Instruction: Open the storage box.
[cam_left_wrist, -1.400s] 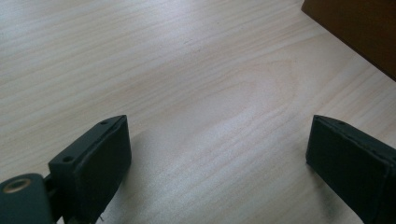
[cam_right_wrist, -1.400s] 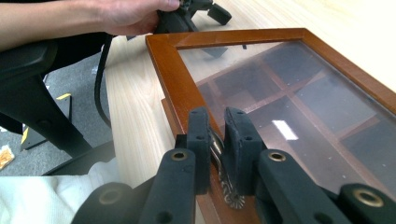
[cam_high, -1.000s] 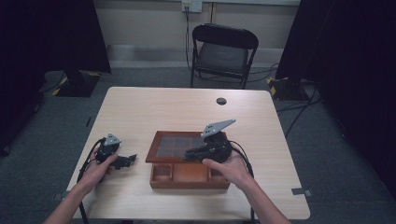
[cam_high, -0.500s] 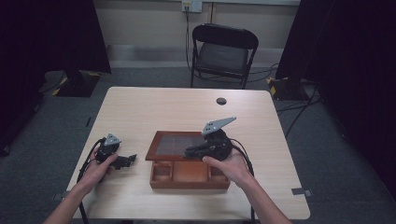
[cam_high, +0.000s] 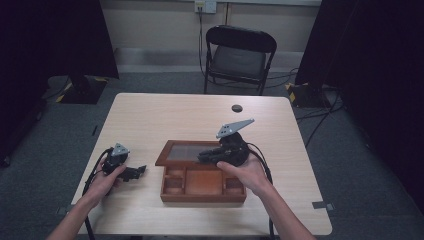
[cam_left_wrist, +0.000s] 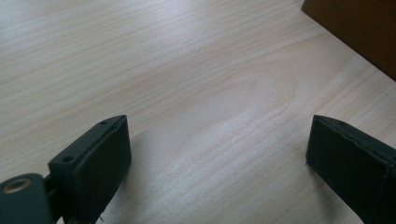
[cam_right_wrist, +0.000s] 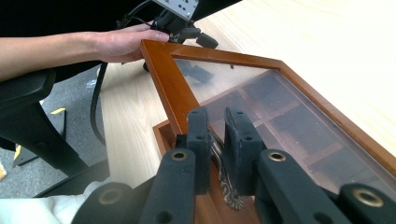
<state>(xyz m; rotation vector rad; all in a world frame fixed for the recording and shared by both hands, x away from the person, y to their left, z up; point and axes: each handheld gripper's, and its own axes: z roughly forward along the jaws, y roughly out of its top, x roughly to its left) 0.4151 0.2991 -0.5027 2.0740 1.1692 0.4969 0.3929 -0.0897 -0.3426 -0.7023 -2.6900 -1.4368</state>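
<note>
A brown wooden box with several compartments stands near the table's front edge. Its glass-paned lid is hinged at the far side and tilted partway up. My right gripper is shut on the ornate metal clasp at the lid's front rim, the jaws pinching it over the open box. The lid's wooden frame rises ahead of the jaws. My left gripper rests on the table left of the box, open, with bare wood between its jaws. The box's side shows at the upper right.
A small black round thing lies on the table's far side. A black folding chair stands behind the table. Cables trail from both grippers off the front edge. The person's other hand lies beyond the lid's corner.
My right gripper has edged slightly upward with the lid's rim in it. The left gripper has not moved.
</note>
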